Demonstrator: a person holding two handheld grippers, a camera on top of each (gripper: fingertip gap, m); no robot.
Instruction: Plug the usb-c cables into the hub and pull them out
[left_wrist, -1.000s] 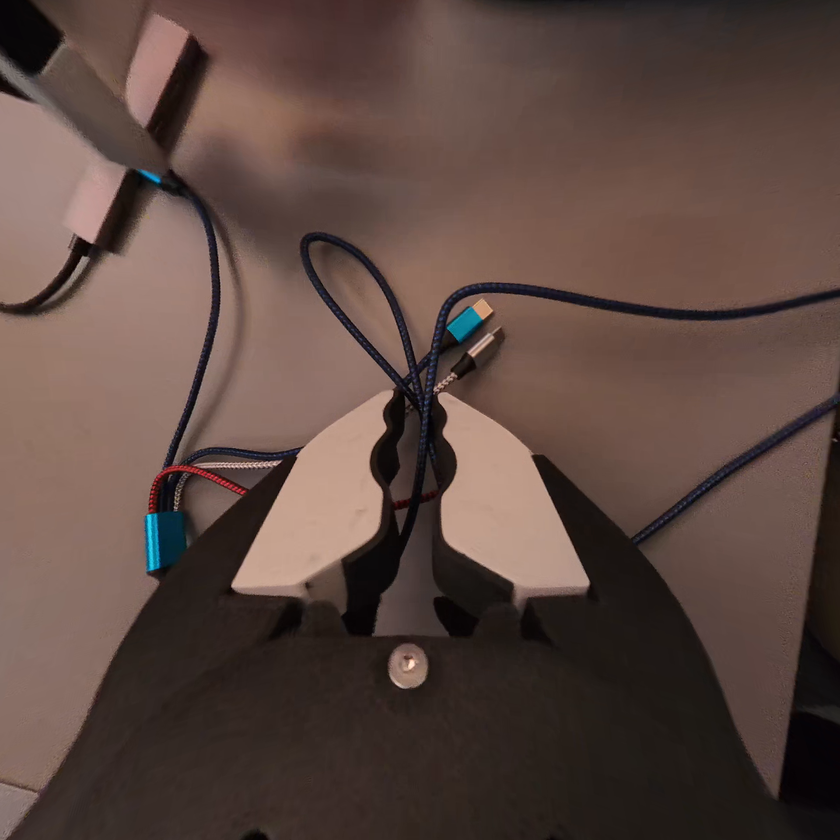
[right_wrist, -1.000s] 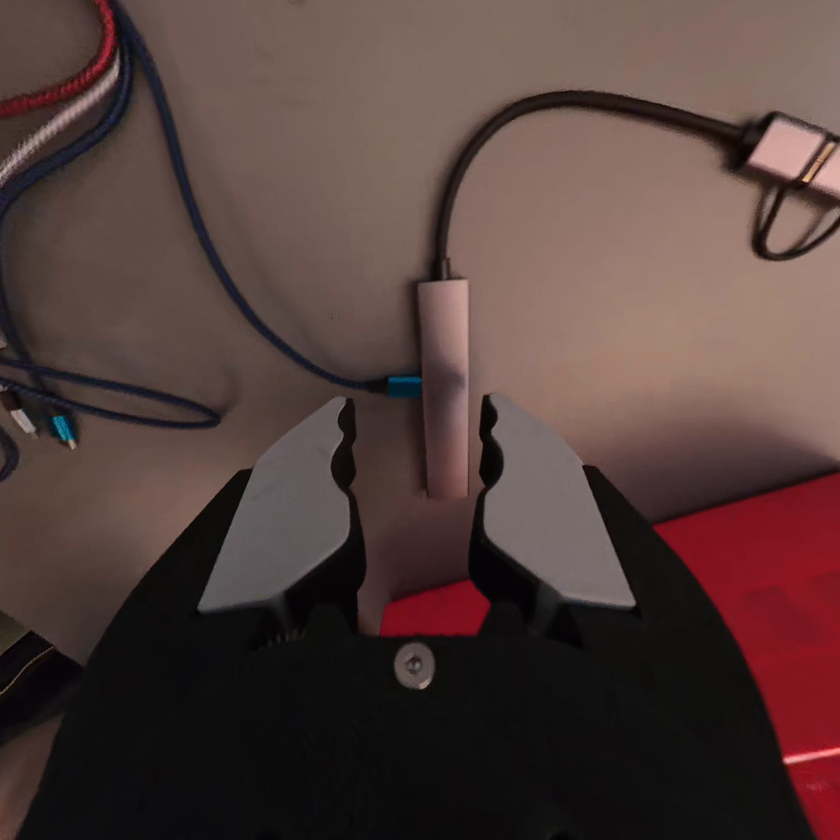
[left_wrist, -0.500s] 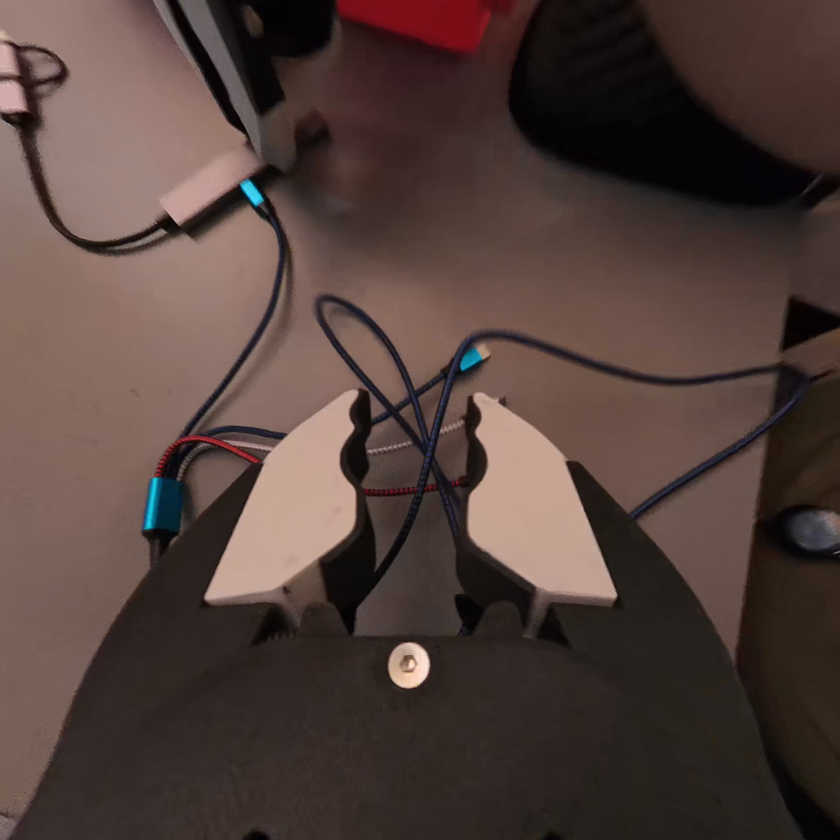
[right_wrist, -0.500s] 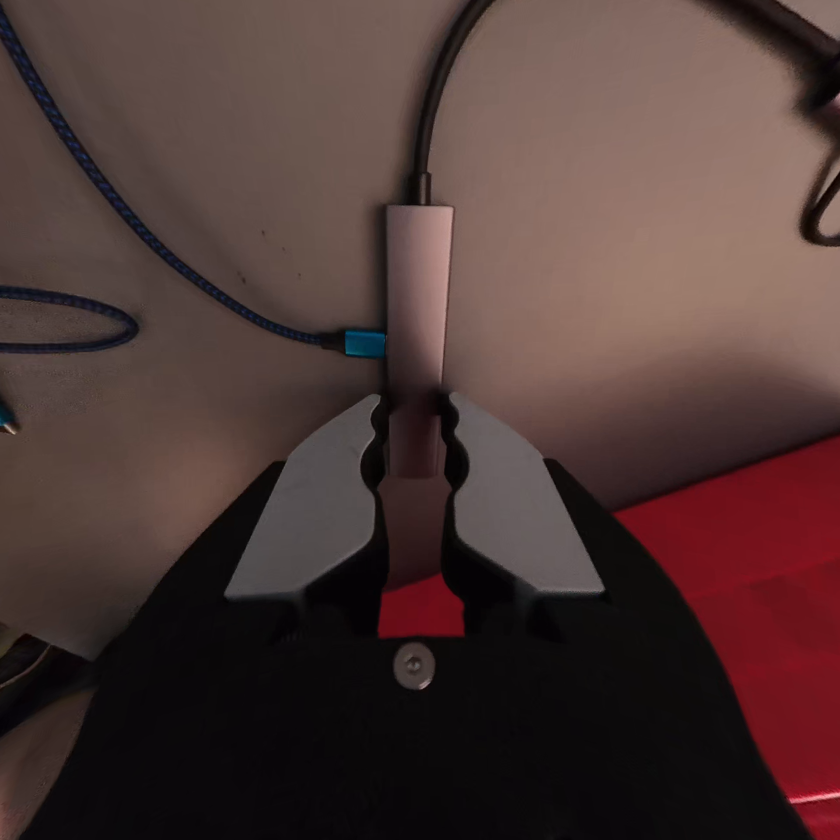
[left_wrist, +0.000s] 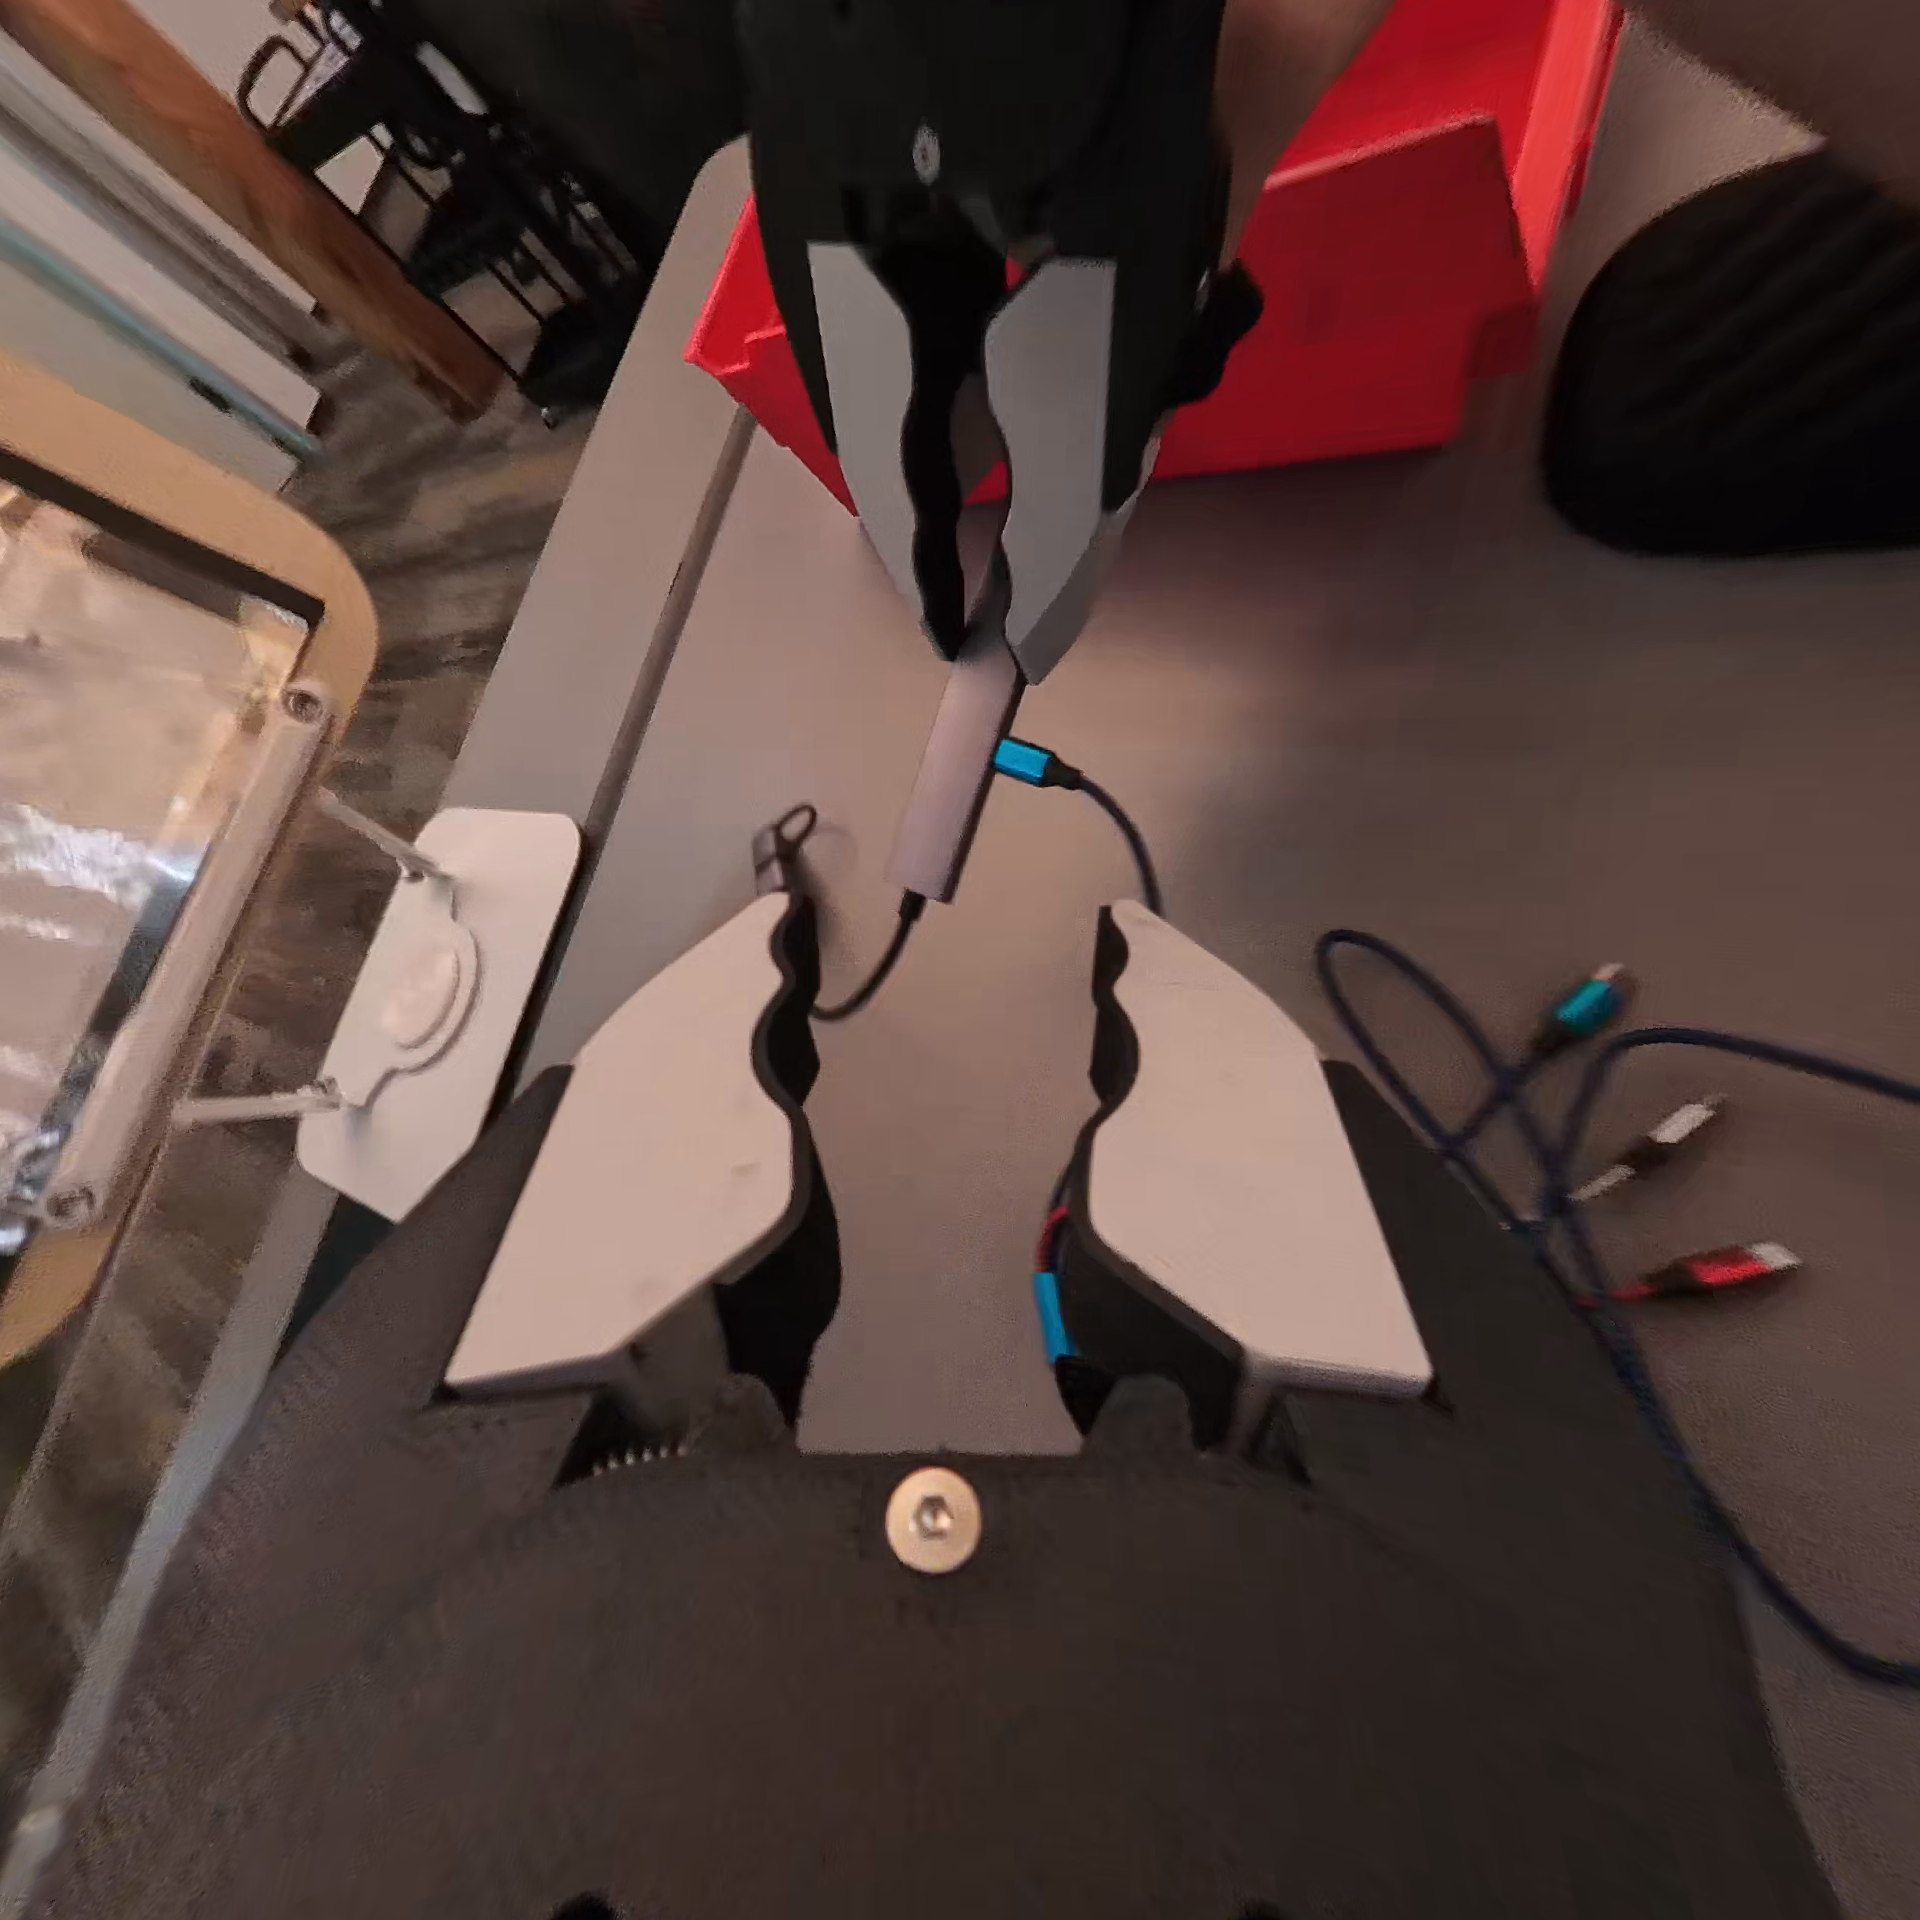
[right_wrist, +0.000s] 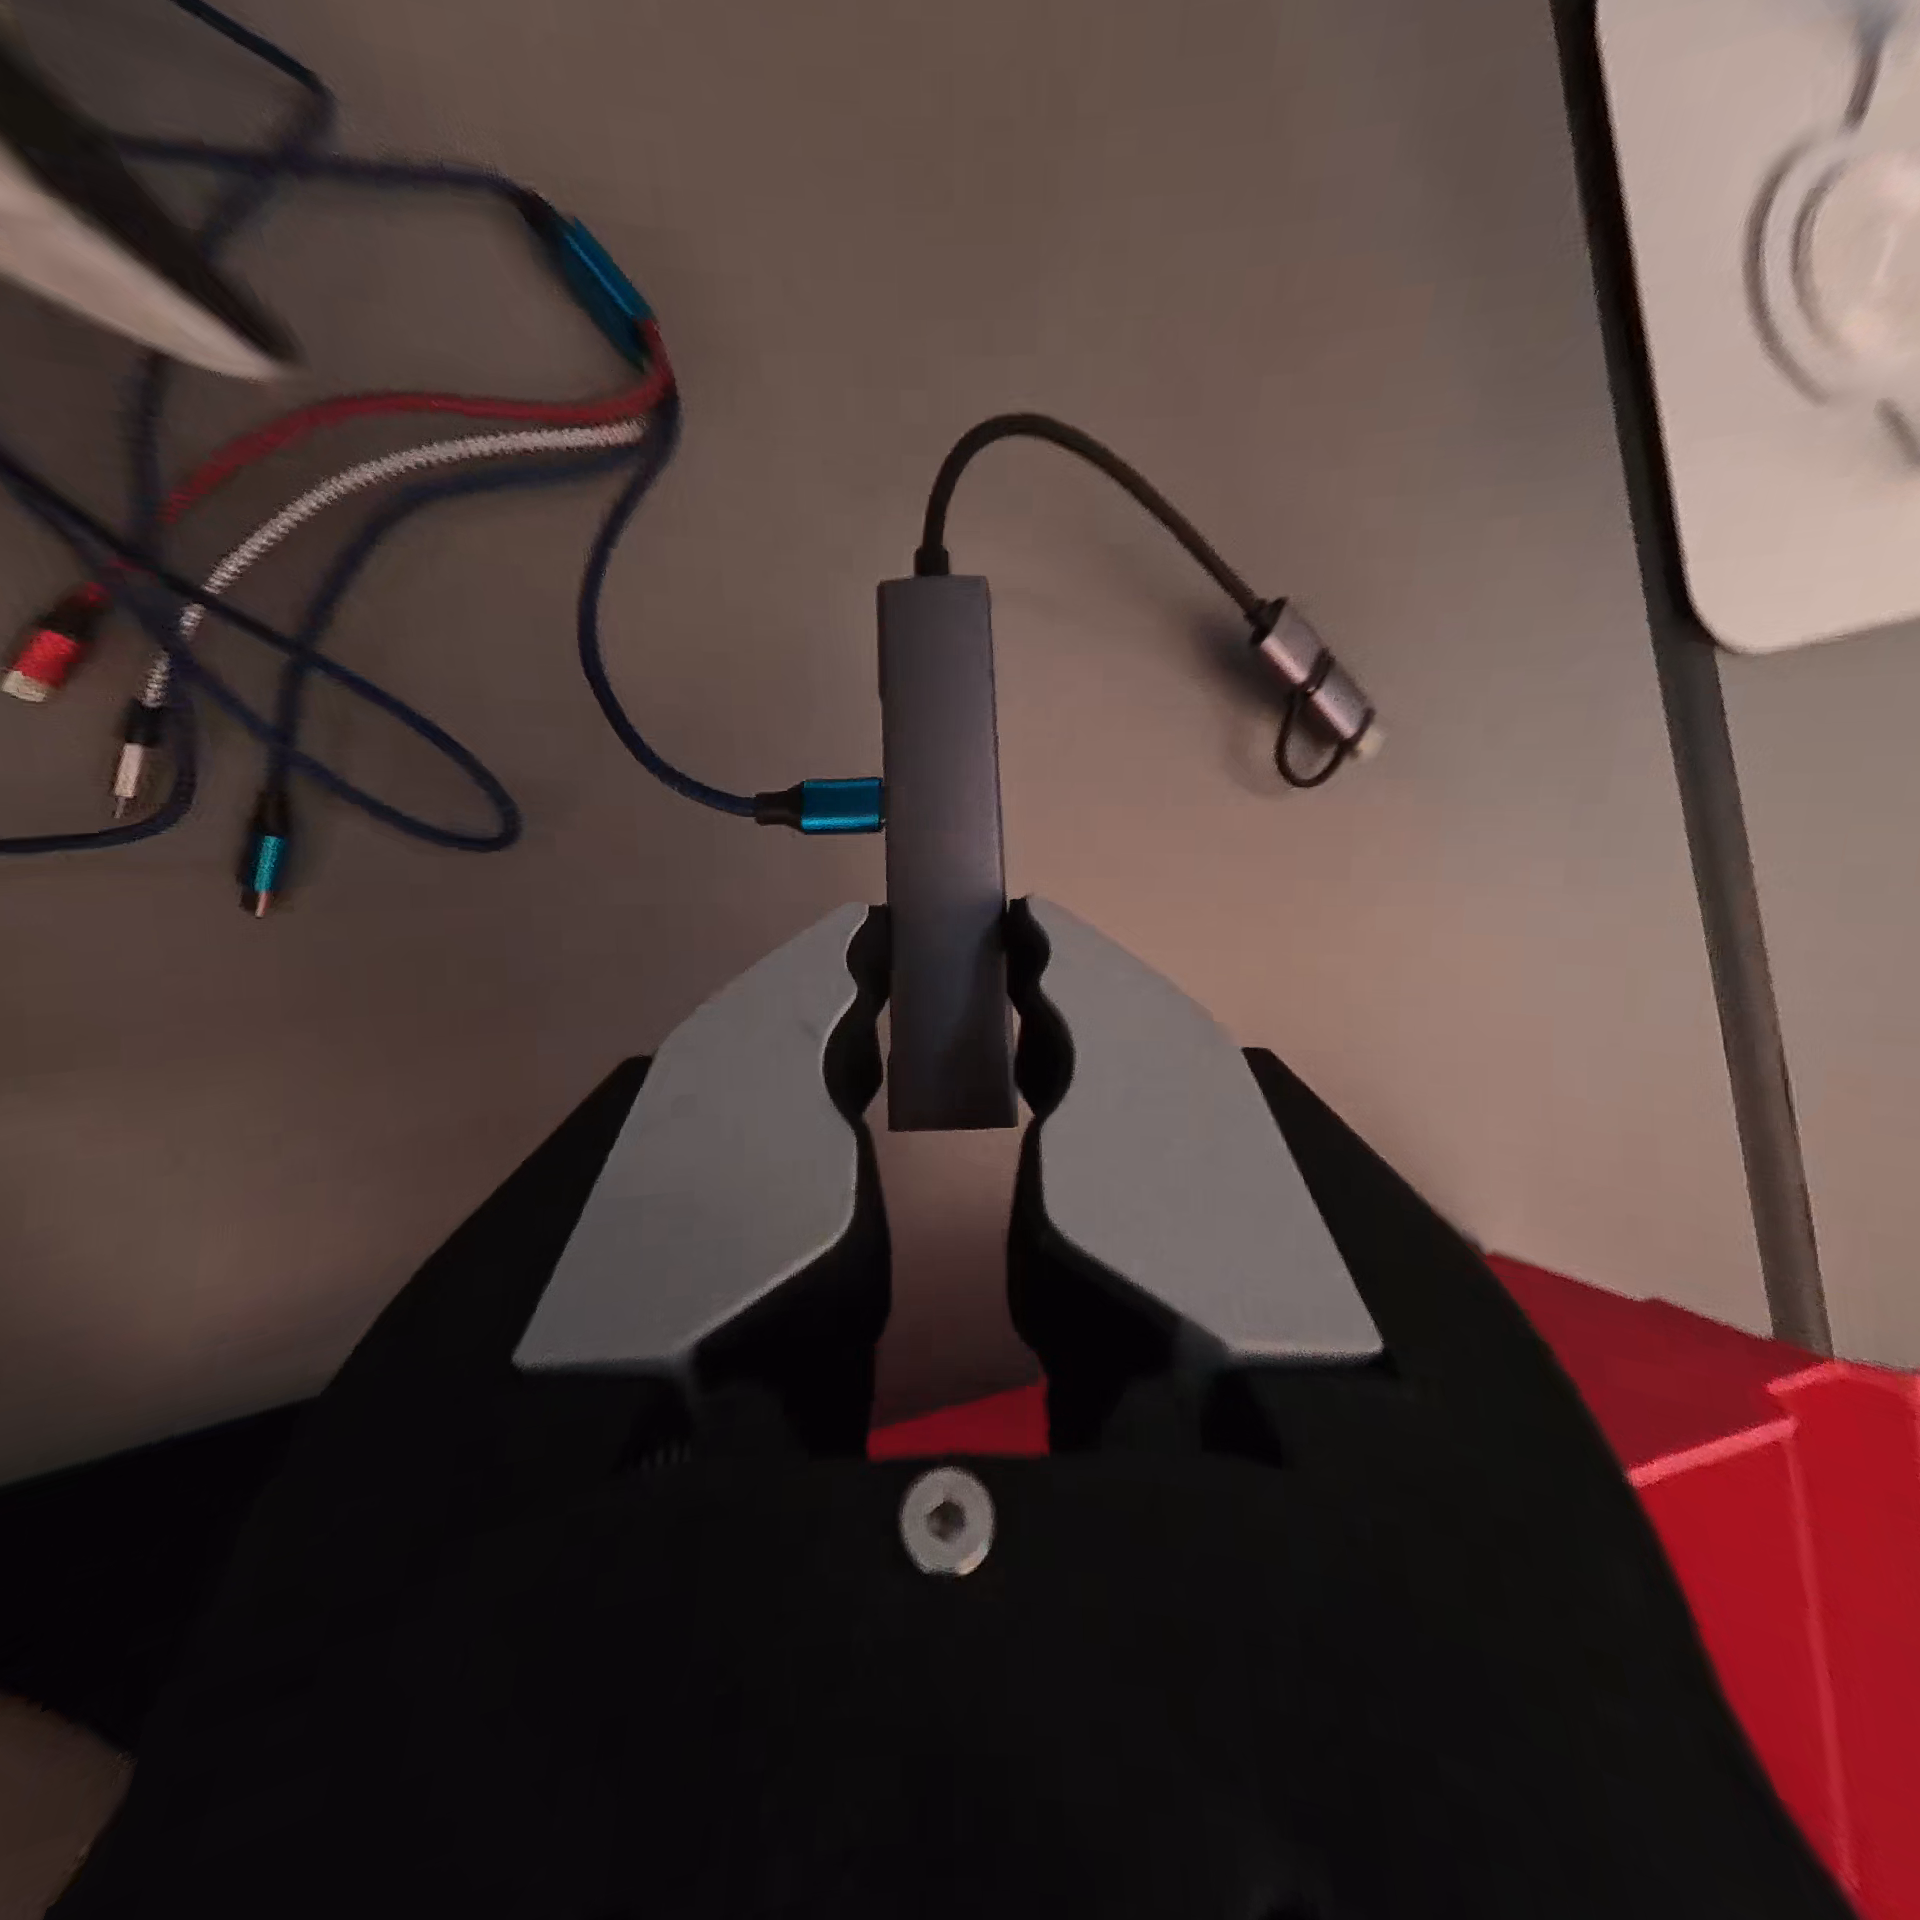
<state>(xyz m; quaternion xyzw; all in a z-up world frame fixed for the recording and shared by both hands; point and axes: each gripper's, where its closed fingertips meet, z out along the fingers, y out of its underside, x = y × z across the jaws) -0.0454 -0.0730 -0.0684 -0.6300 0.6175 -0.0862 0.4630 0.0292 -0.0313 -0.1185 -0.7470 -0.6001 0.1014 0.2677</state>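
I am holding the hub (right_wrist: 945, 831) by its near end with my right gripper (right_wrist: 948, 1023), jaws closed against its two long sides. In the right wrist view it is running straight up the middle of the frame, its black lead (right_wrist: 1091, 488) leaving the far end. One blue plug (right_wrist: 836, 805) is sitting in the hub's left side, square to its long axis, so pulling it means moving it toward frame left.

My left gripper (left_wrist: 951, 1018) is hanging wide open with nothing between its fingers. In the left wrist view the hub (left_wrist: 951, 790) is lying just above the fingertips at centre frame, and the plug (left_wrist: 1023, 761) is sticking out toward the right. So I judge the left gripper is the one free to take it. The loose cable ends (left_wrist: 1621, 1132) are lying at right of that frame; motion blur is making their types hard to tell.
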